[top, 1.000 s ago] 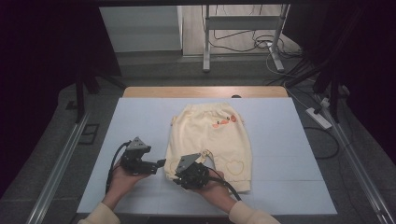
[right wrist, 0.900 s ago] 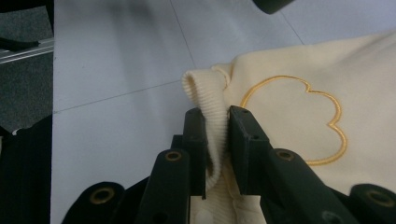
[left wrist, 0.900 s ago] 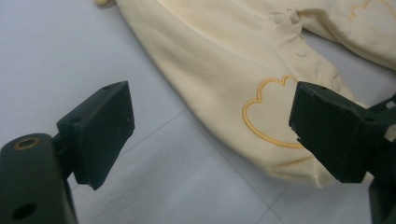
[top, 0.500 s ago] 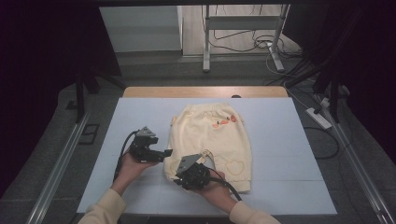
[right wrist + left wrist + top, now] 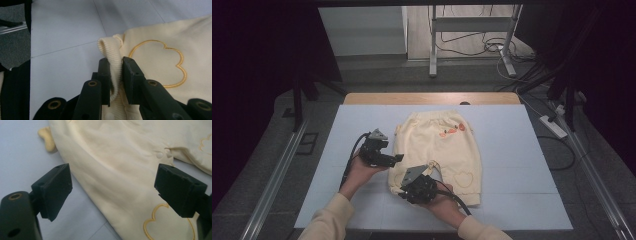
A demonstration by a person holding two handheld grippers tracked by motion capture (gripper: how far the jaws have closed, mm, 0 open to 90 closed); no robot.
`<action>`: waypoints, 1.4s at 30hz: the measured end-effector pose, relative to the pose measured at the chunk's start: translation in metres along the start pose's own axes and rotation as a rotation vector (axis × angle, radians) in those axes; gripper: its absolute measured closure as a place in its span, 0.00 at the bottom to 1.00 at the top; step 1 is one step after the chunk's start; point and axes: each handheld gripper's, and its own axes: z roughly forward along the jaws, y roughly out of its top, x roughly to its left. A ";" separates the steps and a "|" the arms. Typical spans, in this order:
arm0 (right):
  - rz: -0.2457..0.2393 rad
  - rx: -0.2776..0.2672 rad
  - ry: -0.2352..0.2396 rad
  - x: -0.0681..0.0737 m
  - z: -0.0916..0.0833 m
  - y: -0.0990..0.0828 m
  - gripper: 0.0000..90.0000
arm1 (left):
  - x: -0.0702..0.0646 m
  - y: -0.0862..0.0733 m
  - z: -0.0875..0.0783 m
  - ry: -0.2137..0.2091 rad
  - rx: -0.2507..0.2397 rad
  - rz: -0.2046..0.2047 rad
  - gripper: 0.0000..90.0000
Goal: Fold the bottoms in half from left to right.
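A pair of small cream-yellow pants (image 5: 439, 150) lies flat on the white table (image 5: 522, 150), waist toward the far side, with orange heart outlines near the leg ends. My right gripper (image 5: 115, 65) is shut on the ribbed cuff (image 5: 111, 50) of the pants' left leg, and sits at the near left corner of the garment (image 5: 418, 186). My left gripper (image 5: 398, 158) hovers at the pants' left edge with its jaws wide open over the cream fabric (image 5: 112, 175). Nothing is pinched between them.
A wooden strip (image 5: 432, 98) borders the table's far edge. Metal rails (image 5: 272, 185) run along both sides. Cables and a power strip (image 5: 553, 126) lie on the floor to the right, and a metal stand (image 5: 472, 30) rises beyond the table.
My left gripper has moved away from me and to the right, up to the pants' left edge. The right gripper has stayed on the cuff.
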 end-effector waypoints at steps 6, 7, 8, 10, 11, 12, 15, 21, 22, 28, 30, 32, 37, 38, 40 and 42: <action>0.000 0.000 -0.001 0.000 0.000 0.000 0.85 | 0.006 0.007 0.006 0.002 0.003 -0.008 0.16; 0.002 0.000 -0.001 0.000 0.000 0.000 0.85 | 0.007 0.009 0.007 0.001 0.003 -0.011 0.16; 0.002 -0.001 -0.001 0.000 0.000 0.000 0.85 | 0.008 0.010 0.008 0.001 0.004 -0.010 0.16; 0.002 -0.001 -0.001 0.000 -0.001 0.000 0.85 | 0.010 0.013 0.011 0.001 0.006 -0.014 0.16; 0.004 -0.003 0.000 0.000 -0.001 0.000 0.85 | 0.010 0.014 0.012 0.000 0.001 -0.017 0.16; 0.005 -0.005 0.001 0.000 0.000 0.000 0.85 | 0.011 0.015 0.014 -0.004 0.004 -0.015 0.16; 0.006 -0.006 0.000 0.000 0.000 -0.001 0.85 | 0.012 0.017 0.015 -0.001 0.008 -0.012 0.16; 0.004 -0.003 -0.001 0.001 0.000 -0.001 0.85 | 0.016 0.025 0.017 -0.001 -0.003 -0.013 0.16; 0.004 -0.003 -0.001 0.001 0.000 -0.001 0.85 | 0.016 0.025 0.017 -0.001 -0.003 -0.013 0.17; 0.004 -0.004 -0.004 0.001 0.000 -0.001 0.85 | 0.025 0.033 0.026 0.007 0.010 -0.015 0.17; 0.004 -0.004 -0.005 0.001 -0.001 0.000 0.85 | 0.028 0.036 0.030 0.009 0.012 -0.017 0.17; 0.001 -0.003 -0.008 0.001 0.000 0.000 0.85 | 0.031 0.040 0.035 0.014 0.022 -0.012 0.17; 0.003 -0.006 -0.008 0.001 0.000 -0.001 0.85 | 0.039 0.047 0.046 0.011 0.021 -0.023 0.17; 0.004 -0.006 -0.008 0.001 0.000 -0.001 0.85 | 0.042 0.048 0.048 0.014 0.022 -0.022 0.17; 0.004 -0.005 -0.008 0.001 0.000 -0.001 0.85 | 0.045 0.050 0.050 0.012 0.018 -0.034 0.17; 0.006 -0.007 -0.007 0.001 0.001 -0.001 0.85 | 0.047 0.051 0.053 0.013 0.018 -0.032 0.17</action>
